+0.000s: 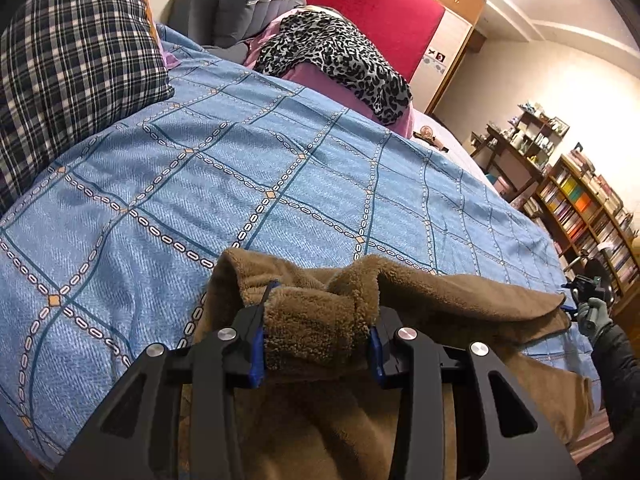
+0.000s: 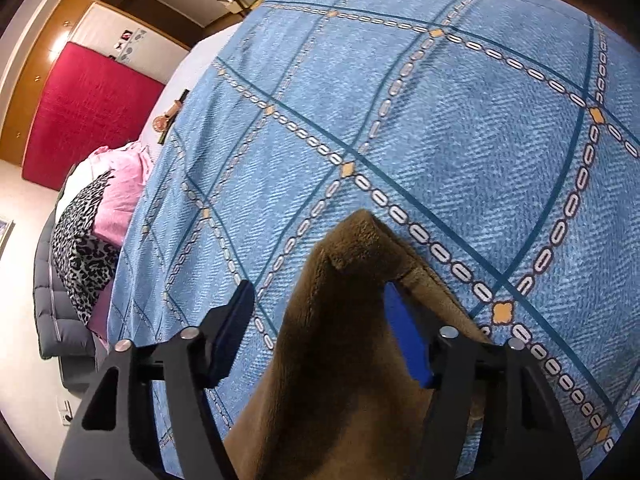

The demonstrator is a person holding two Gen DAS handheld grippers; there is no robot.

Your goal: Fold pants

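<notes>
Apparently mid-fold, the left gripper (image 1: pixel 316 344) clamped the brown fleece pants (image 1: pixel 400 296) over the blue bedspread (image 1: pixel 240 160). The right gripper (image 2: pixel 320 332) stood wide, fabric draped between its fingers, seemingly unpinched. Next, it needed to close on that corner before carrying it across.

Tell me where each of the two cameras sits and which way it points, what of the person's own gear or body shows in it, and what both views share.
Left wrist: rides the left gripper, looking along the bed toward the red headboard and bookshelf; its fingers flank bunched brown fleece pants; the gloved right hand shows far right.
Right wrist: rides the right gripper, looking down across the blue bedspread; a pants corner rises between its fingers.
Shared: pants, bedspread, headboard, leopard-print cloth.
</notes>
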